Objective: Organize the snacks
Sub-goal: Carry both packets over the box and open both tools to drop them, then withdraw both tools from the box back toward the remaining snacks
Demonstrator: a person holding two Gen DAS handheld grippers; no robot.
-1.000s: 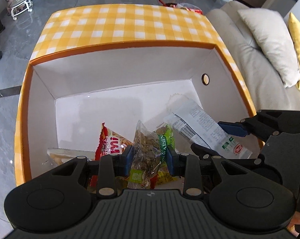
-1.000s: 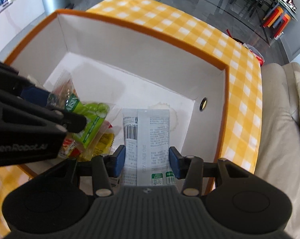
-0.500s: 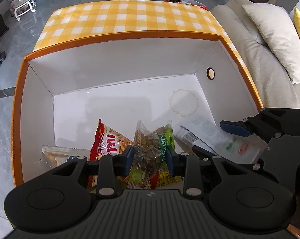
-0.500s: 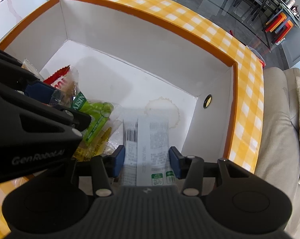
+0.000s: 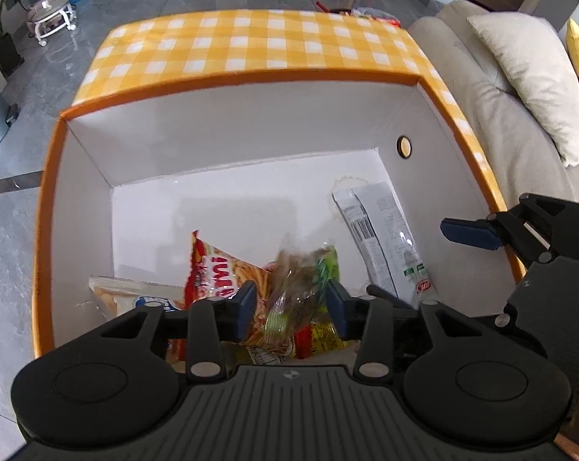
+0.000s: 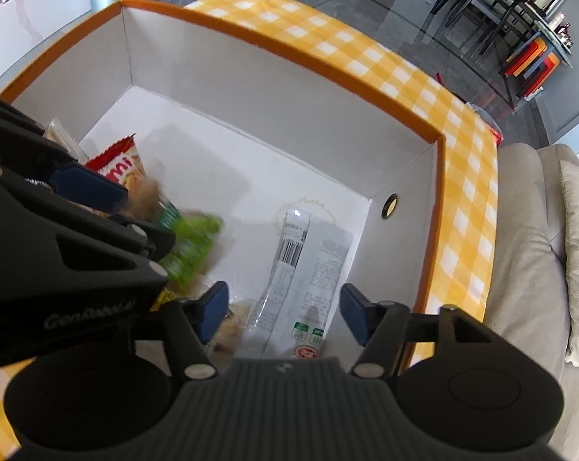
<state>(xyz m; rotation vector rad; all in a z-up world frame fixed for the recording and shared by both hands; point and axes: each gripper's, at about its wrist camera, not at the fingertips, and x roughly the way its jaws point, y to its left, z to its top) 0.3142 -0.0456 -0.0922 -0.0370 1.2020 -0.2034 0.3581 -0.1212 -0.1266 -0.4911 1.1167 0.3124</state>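
Note:
An orange-rimmed box (image 5: 251, 77) (image 6: 289, 53) with a white inside holds the snacks. My left gripper (image 5: 291, 307) hangs over its near left part and its jaws are opening. A clear bag of raisins with a green label (image 5: 301, 288) (image 6: 189, 242) is blurred between the blue pads, slipping free of them. My right gripper (image 6: 283, 311) is over the near right part, its jaws opening too. A long white packet (image 6: 308, 269) (image 5: 385, 238) lies flat on the box floor between the fingers, untouched by the pads.
A red noodle-snack packet (image 5: 220, 269), a pale packet (image 5: 136, 292) and a yellow packet (image 5: 324, 340) lie in the box's near left corner. The box stands on a yellow checked cloth (image 5: 251, 38). A beige sofa with cushions (image 5: 527, 84) is to the right, on a grey tiled floor.
Both pairs of jaws have spread wider. The white packet has left the right gripper and now lies on the box floor. The raisin bag is slipping down out of the left gripper.

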